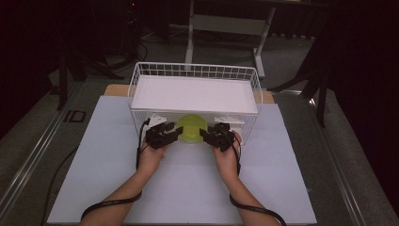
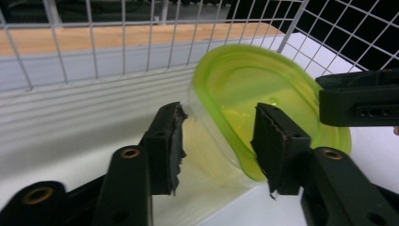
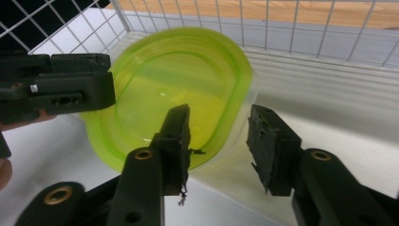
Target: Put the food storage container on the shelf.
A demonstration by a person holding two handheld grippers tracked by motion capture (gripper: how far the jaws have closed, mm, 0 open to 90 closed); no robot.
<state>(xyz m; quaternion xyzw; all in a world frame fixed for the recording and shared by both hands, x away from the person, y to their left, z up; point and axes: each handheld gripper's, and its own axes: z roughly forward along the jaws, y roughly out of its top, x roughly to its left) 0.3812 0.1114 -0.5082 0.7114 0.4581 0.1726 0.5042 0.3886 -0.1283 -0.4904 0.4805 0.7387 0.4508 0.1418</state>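
A clear tub with a yellow-green lid (image 1: pixel 191 128) sits under the white shelf (image 1: pixel 195 94) of a wire rack, at its open front. My left gripper (image 1: pixel 175 129) is at the tub's left side and my right gripper (image 1: pixel 203 133) at its right side. In the left gripper view the gripper (image 2: pixel 219 136) is open, with the tub (image 2: pixel 254 80) rim and wall between its jaws. The right gripper (image 3: pixel 219 134) is open too, its jaws straddling the opposite rim of the tub (image 3: pixel 174 75). Each view shows the other gripper beyond the lid.
The white wire rack (image 1: pixel 197 67) stands at the back of a white board (image 1: pixel 188 183) on a wooden table (image 1: pixel 115 89). Wire mesh walls (image 2: pixel 94 42) close the rack's back and sides. White table legs (image 1: pixel 190 33) stand behind on the floor.
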